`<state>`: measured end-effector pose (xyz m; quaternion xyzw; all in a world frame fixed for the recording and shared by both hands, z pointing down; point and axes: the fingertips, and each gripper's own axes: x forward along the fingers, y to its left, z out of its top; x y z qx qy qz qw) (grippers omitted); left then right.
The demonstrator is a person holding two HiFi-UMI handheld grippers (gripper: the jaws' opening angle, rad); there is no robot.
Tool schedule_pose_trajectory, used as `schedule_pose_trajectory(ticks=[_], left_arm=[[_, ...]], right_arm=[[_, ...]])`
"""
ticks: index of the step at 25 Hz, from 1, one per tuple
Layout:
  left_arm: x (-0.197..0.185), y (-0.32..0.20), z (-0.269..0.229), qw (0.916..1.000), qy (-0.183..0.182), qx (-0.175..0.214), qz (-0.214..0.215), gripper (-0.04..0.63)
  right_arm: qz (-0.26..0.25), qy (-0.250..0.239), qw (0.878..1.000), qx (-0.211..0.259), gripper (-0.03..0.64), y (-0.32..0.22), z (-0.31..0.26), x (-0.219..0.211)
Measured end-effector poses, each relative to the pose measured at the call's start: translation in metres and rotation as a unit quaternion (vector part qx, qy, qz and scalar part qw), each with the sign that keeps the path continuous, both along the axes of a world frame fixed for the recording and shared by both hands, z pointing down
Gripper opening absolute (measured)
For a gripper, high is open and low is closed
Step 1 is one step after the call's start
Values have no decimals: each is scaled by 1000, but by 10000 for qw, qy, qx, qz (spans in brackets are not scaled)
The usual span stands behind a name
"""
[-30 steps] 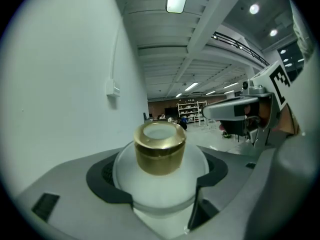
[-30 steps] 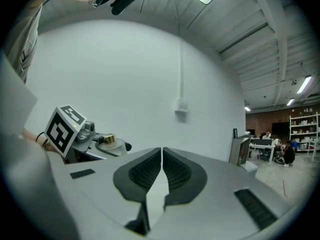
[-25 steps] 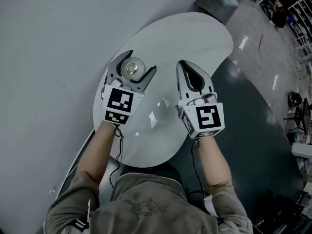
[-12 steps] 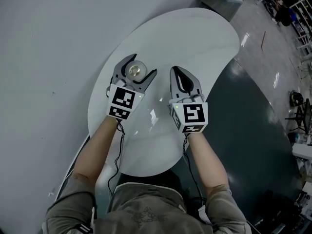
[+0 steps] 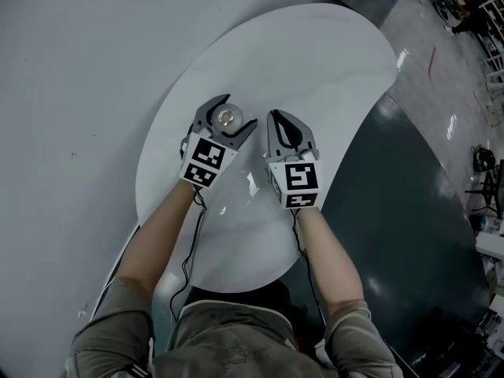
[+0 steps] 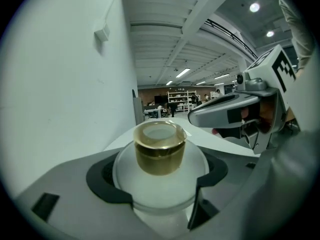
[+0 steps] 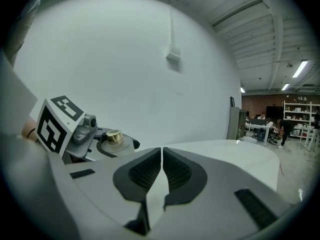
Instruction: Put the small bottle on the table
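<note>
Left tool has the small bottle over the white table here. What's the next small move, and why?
Probably ease the left tool straight down until the small bottle stands on the table, then open it. The tool grips the bottle's frosted body, gold cap up, over bare tabletop; whether the base already touches isn't visible. The right tool is shut and empty.

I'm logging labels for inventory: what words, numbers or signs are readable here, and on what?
No readable text anywhere.
small bottle: no label or print shows.
Cubes on the left hand-held gripper and right hand-held gripper: square black-and-white marker patterns, not words.
</note>
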<state>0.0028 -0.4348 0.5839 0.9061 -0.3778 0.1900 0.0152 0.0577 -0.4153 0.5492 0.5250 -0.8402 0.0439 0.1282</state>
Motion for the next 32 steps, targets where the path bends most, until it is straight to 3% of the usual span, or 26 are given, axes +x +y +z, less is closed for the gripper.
schedule_pose_trajectory(ticks=[7,20,32], left_arm=[[-8,-10,42,9991,-24,-367,-208,341],[-7,-12,75,9975,-424,-534,-209,341],[-8,-10,83,9965,-262,-746,-274,341]], right_arm=[[59,43,9998,-183,32,-3,32,3],[-35,189,9991,-377,32,0,52,3],[-40,413,9962,-760,34,23,76,8]])
